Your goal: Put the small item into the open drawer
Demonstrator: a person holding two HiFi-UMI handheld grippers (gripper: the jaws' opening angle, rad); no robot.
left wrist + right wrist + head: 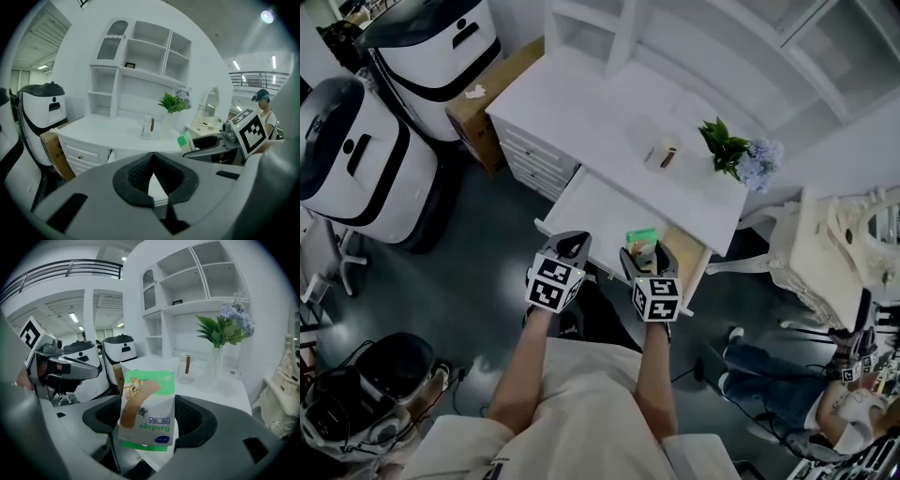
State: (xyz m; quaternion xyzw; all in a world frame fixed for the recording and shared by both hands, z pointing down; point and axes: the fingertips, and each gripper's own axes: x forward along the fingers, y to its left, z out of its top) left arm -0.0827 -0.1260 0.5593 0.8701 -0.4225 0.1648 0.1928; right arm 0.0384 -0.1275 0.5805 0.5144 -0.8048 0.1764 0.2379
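Both forearms come up from the bottom centre of the head view, about parallel, grippers side by side at mid-frame and pointing at the white desk (pixel 609 112).

Right gripper (pixel 644 255): clamped on the bandage box (pixel 147 408). I read it in the right gripper view: the green-and-white box stands between the pads, print upside down to the camera, front face towards the lens. In the head view the box shows as a green patch just above the right gripper's marker cube, over the front right part of the open drawer (pixel 591 211). It's held in the jaws, not resting in the drawer. I can't tell its height above the drawer floor.

Left gripper (pixel 572 242): jaws together, nothing in them. It sits just left of the right one, over the drawer's front edge, apart from the box.

On the desk top, right of centre: a clear cup (pixel 661 155), then a vase of greenery and pale flowers (pixel 727 145) further right. Both are well apart from the grippers.
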